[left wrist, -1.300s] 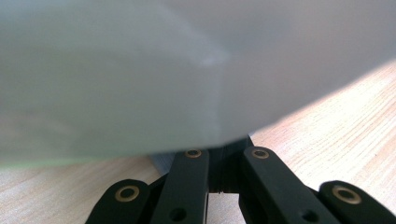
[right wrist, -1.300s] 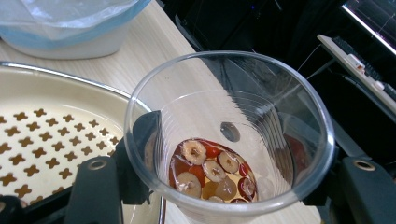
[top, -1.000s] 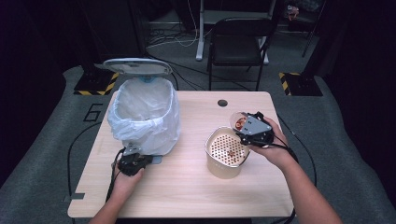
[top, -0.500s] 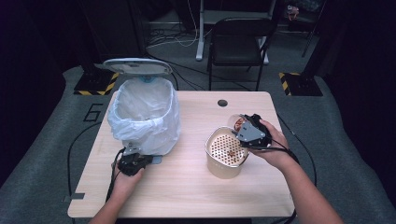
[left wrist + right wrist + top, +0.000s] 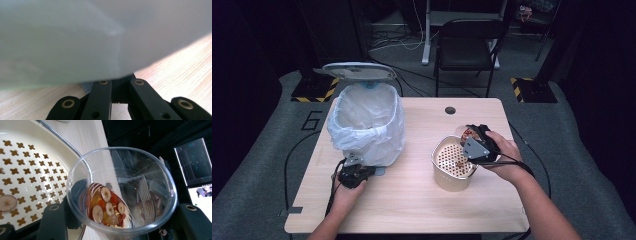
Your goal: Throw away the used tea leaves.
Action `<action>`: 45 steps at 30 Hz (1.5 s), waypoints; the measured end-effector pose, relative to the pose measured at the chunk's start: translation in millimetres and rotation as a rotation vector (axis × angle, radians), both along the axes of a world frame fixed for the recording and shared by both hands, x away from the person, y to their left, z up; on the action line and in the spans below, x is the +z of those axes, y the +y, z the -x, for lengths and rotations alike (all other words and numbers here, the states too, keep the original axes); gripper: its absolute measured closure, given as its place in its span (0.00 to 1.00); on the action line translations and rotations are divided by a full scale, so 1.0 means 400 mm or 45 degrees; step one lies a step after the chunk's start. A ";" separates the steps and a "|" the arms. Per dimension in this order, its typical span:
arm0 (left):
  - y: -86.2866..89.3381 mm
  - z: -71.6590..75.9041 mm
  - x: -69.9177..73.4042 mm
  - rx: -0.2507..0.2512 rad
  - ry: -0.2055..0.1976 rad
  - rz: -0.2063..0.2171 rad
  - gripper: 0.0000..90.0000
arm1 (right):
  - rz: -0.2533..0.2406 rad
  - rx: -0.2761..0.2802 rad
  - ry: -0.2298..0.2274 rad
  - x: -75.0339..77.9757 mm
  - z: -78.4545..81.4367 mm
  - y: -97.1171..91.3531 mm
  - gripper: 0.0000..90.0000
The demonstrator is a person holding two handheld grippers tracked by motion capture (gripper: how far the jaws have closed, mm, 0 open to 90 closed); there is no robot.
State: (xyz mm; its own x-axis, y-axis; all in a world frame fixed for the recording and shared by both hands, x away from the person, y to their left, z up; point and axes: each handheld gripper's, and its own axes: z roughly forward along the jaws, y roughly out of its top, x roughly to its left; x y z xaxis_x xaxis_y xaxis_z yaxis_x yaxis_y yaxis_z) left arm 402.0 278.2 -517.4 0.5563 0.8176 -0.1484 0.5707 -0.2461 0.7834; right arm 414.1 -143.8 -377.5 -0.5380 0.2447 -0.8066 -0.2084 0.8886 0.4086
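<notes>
Right now the pouring job looks only just begun. The right hand-held gripper (image 5: 473, 142) is closed round a clear plastic cup (image 5: 120, 192), one black jaw on each side of it. The cup is tipped over toward the round cream strainer pot (image 5: 453, 163), which stands on the table (image 5: 412, 200), near the right side. Most of the wet fruit bits (image 5: 106, 206) are stuck low inside the cup: round pale slices, red pieces and some yellow juice. Only one fruit slice (image 5: 7, 202) lies on the strainer's holey plate, so I think nearly all of the pouring is left to do.

The right hand (image 5: 504, 155) comes in from the near right and holds its gripper just over the far right rim of the pot, rolled so the cup's mouth leans down.

The left hand-held gripper (image 5: 353, 175) lies low on the table at the near left, with its jaws shut tight together. It is pushed up against the foot of the white bin (image 5: 369, 125), which has a bag in it and its lid up. I cannot tell what it presses on there.
</notes>
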 end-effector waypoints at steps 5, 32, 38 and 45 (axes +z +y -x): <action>0.001 0.000 0.000 -0.003 0.002 -0.002 1.00 | 0.058 0.002 -0.029 -0.007 0.006 0.008 0.42; 0.001 -0.001 0.000 -0.005 0.001 -0.004 1.00 | 0.514 0.037 -0.235 -0.048 0.022 0.056 0.43; 0.001 0.000 0.000 -0.005 0.001 -0.004 1.00 | 0.599 0.035 -0.301 -0.059 0.030 0.064 0.43; 0.001 0.000 0.000 -0.007 0.002 -0.003 1.00 | 0.704 0.057 -0.367 -0.068 0.036 0.073 0.43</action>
